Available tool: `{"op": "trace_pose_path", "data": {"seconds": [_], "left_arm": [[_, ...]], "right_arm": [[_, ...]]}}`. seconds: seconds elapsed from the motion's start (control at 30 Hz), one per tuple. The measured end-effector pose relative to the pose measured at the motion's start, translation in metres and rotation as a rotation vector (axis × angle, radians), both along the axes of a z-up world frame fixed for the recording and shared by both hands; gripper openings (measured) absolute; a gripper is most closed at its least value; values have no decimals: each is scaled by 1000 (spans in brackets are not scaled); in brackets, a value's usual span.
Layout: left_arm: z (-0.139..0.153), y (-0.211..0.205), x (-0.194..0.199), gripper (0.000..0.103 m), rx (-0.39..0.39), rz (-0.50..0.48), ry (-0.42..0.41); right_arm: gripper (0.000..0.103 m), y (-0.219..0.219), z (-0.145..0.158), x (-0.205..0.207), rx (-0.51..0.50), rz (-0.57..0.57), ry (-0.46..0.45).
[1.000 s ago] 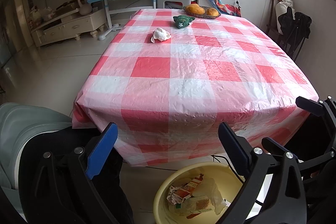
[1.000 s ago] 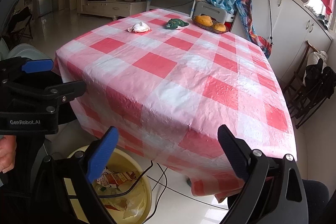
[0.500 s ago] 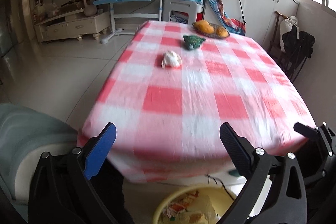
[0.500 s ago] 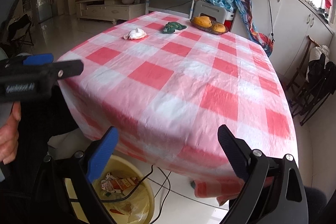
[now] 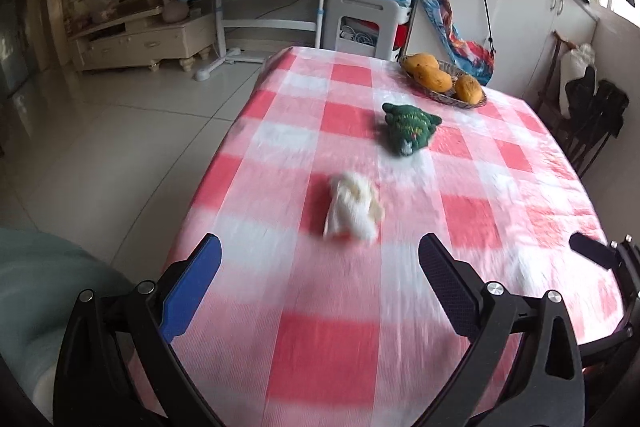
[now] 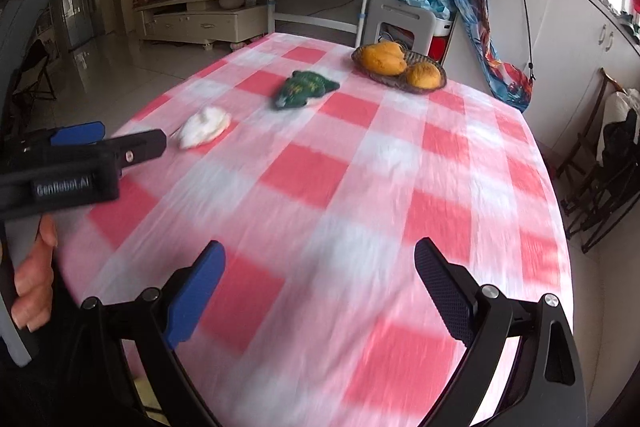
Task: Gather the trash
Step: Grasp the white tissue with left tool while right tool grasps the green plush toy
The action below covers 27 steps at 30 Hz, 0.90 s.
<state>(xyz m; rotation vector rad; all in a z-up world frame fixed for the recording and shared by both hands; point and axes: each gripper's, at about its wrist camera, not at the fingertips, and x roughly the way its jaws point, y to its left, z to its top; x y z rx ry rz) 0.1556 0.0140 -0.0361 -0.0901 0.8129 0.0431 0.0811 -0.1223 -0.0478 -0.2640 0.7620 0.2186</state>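
Left gripper (image 5: 320,259) level, jaws spread, crumpled white paper (image 5: 352,207) at twelve o'clock; right gripper (image 6: 320,267) likewise spread, empty.

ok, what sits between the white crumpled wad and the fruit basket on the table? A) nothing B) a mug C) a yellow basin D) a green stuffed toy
D: the green stuffed toy lies on the checked cloth beyond the white wad and short of the fruit basket; the right wrist view shows the same order.
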Motion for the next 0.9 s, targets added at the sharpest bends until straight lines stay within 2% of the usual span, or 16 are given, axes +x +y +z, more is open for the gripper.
{"op": "trace_pose_path", "data": {"seconds": [0.1,0.17,0.2,0.23,0.27,0.3,0.33,0.5,0.6,0.77,0.9], "left_arm": [[-3,-10,29,93,31,-20,12],[-9,-16,48,81,54,-43,44],[-13,-18,58,64,52,-63,72],[-17,-17,63,38,41,-81,98],[-19,-17,66,31,50,-81,99],[-18,-15,67,20,38,-87,99],[-16,-10,68,14,8,-90,103],[3,11,65,13,-31,-32,28],[11,22,63,13,-39,1,-4],[23,34,57,13,-65,37,-64],[26,35,55,13,-79,38,-78]], "right_arm": [[91,-1,1,25,6,-15,4],[91,-2,3,41,17,-26,7],[91,-2,4,47,25,-29,9],[91,-2,5,55,36,-31,11],[91,-2,6,63,46,-32,12],[91,0,8,70,57,-33,13],[91,1,9,74,66,-32,14],[91,19,13,108,147,-9,30],[89,32,11,122,161,2,41],[73,47,-3,138,148,27,90],[58,44,-11,147,157,23,119]]}}
